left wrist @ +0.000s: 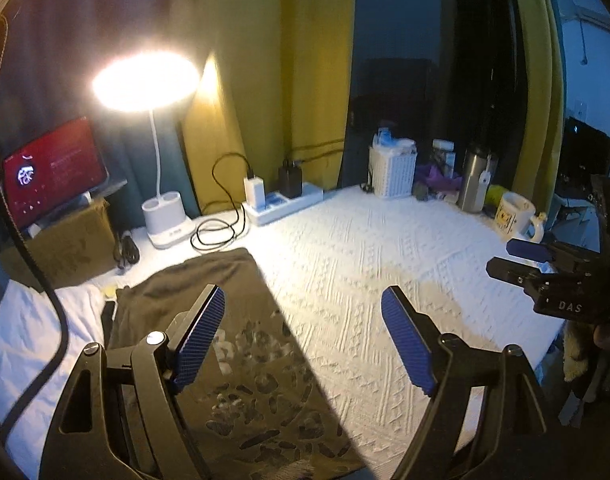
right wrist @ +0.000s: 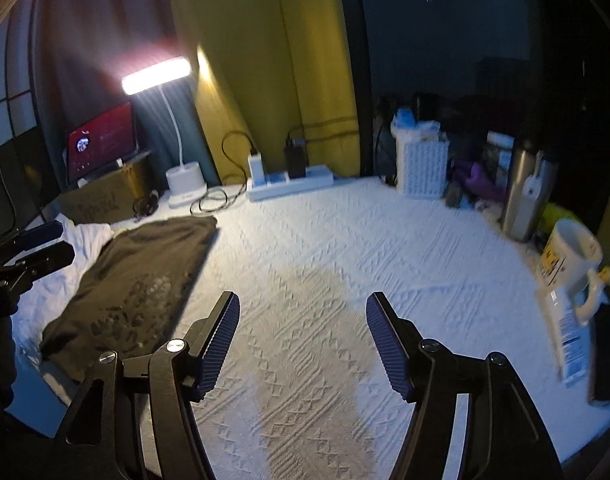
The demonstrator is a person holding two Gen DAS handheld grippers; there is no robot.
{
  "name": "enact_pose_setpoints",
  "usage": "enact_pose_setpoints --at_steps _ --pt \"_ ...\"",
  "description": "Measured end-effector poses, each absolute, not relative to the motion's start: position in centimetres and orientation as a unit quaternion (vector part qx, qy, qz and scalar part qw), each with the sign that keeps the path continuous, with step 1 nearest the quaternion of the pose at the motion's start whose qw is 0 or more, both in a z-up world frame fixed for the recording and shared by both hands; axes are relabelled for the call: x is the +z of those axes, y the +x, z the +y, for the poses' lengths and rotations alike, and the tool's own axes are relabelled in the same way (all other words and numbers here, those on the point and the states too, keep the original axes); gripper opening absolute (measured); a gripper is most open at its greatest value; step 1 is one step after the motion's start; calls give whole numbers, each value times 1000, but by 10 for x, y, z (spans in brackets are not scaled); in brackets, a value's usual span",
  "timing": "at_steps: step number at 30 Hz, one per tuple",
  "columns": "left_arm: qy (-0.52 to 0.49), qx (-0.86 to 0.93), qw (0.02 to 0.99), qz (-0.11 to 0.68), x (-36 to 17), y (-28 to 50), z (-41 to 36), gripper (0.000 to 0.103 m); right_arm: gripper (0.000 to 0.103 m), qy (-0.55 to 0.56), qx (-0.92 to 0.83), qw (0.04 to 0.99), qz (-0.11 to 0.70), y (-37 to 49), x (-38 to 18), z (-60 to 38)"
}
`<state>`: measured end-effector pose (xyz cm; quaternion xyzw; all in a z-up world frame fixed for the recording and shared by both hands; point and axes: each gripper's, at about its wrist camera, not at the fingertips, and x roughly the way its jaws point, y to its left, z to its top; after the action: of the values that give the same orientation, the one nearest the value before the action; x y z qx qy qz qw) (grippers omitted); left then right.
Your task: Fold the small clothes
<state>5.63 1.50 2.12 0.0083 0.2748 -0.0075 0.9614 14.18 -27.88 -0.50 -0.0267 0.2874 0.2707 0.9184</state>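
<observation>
We see a dark olive-brown garment [left wrist: 241, 344] lying flat on a white textured bedspread [left wrist: 385, 272], folded into a long rectangle with a pale, worn print facing up. It sits toward the left side of the bedspread, and its left edge overlaps a crumpled white cloth [left wrist: 37, 328].

The left gripper [left wrist: 303, 334] hovers above the garment's right edge. Its 2 blue-padded fingers stand wide apart, with nothing between them and no pad touching the fabric. The right gripper [right wrist: 303, 338] hangs over bare bedspread, well to the right of the garment, and it too is spread wide and empty. Each gripper shows at the edge of the other's view.

Behind the garment, a white desk lamp [left wrist: 163, 216] shines brightly, its glare washing out the shade. To its left, a tablet [left wrist: 55, 172] with a red screen leans on a brown cardboard box [left wrist: 73, 240]. To the lamp's right, a white power strip [left wrist: 283, 202] holds 2 plugged-in chargers, and a black cable loops in front of it. Yellow curtains [left wrist: 305, 60] hang behind.

Along the far right edge stand a white slatted basket [left wrist: 393, 172], a steel flask [left wrist: 475, 184] and a white mug [left wrist: 517, 216].
</observation>
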Motion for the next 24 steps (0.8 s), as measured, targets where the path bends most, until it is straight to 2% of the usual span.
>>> enact_pose_setpoints --at_steps 1,3,10,11,12,14,19,24 --pt "6 -6 962 274 23 54 15 81 79 -27 274 919 281 138 0 -281" --pt "8 -4 964 265 28 49 13 81 88 -28 275 921 273 131 7 -283" --pt "-15 -10 974 227 50 32 12 81 88 -33 267 932 243 112 30 -291" --pt "-14 -8 975 220 53 29 12 83 88 -32 266 934 238 110 33 -293" --pt "-11 -4 977 213 56 27 11 93 88 -32 264 935 234 107 37 -294" --pt "-7 4 980 199 62 22 9 101 88 -30 260 938 227 103 44 -296" --pt "-24 33 988 152 74 7 16 101 89 -28 253 947 196 89 65 -300" --pt "-27 56 988 142 80 1 25 102 89 -34 251 953 169 74 85 -296"
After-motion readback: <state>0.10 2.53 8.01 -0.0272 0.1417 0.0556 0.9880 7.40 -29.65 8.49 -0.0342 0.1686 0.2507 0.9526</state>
